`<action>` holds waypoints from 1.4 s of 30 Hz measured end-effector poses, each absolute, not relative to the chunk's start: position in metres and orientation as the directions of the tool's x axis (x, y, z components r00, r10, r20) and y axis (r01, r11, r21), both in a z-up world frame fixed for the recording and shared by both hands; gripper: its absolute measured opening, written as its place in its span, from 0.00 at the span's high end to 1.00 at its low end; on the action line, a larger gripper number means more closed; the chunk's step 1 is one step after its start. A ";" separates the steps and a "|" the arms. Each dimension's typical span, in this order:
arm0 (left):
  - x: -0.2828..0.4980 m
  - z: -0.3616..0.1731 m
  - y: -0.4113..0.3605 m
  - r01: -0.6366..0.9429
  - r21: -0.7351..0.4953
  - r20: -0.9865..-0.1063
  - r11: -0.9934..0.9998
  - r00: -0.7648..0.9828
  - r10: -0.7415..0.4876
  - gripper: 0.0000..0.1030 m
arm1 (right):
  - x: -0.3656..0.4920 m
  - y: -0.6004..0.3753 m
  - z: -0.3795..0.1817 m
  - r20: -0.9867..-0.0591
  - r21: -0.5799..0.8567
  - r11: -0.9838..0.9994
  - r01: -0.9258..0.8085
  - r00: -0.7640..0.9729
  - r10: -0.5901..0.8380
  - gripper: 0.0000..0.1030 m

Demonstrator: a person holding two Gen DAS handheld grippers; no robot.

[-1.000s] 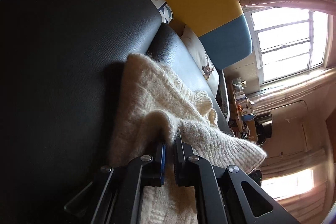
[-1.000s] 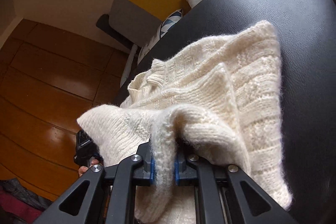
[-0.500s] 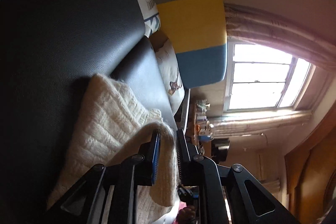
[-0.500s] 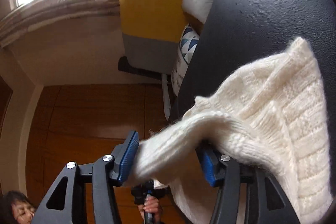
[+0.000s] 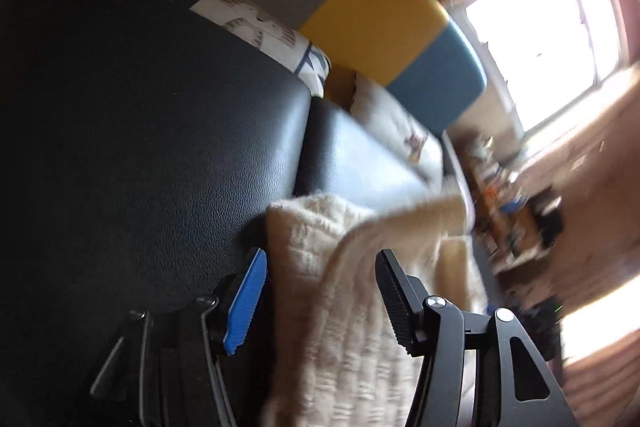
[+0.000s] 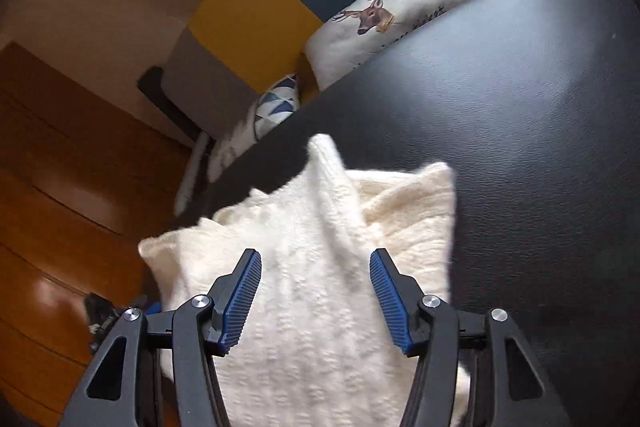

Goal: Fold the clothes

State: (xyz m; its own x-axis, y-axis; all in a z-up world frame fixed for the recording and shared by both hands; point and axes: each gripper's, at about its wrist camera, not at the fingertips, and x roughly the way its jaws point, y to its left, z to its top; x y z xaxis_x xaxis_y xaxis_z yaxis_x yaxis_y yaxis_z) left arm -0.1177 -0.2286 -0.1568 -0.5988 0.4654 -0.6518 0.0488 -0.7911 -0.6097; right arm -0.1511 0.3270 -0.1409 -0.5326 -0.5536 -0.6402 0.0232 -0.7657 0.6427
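On the black seat (image 6: pixel 520 115), a cream sweater (image 6: pixel 320 307), lying loose between both spread claws: left (image 5: pixel 320 297), right (image 6: pixel 316 297). Soft, floppy, light, fuzzy. Best pinched at a thick folded edge.

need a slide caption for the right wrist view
Right gripper, jaws open, above a cream knit sweater lying on a black leather seat.

Both tongs (image 5: pixel 320 297) (image 6: pixel 315 297) spread wide.
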 end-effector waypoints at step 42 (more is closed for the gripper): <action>-0.117 -0.160 -0.177 0.089 -0.408 -0.791 -0.909 -0.531 0.303 0.94 | -0.158 0.214 -0.146 -0.781 -0.416 -0.809 0.415 -0.619 0.084 0.90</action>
State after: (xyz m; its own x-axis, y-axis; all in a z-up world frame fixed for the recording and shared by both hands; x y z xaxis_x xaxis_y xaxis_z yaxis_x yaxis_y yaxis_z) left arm -0.1167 -0.1772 -0.1605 -0.5314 0.3034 -0.7909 0.0885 -0.9087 -0.4080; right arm -0.1577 0.2145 -0.1460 -0.6191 0.0838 -0.7808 0.4148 -0.8094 -0.4158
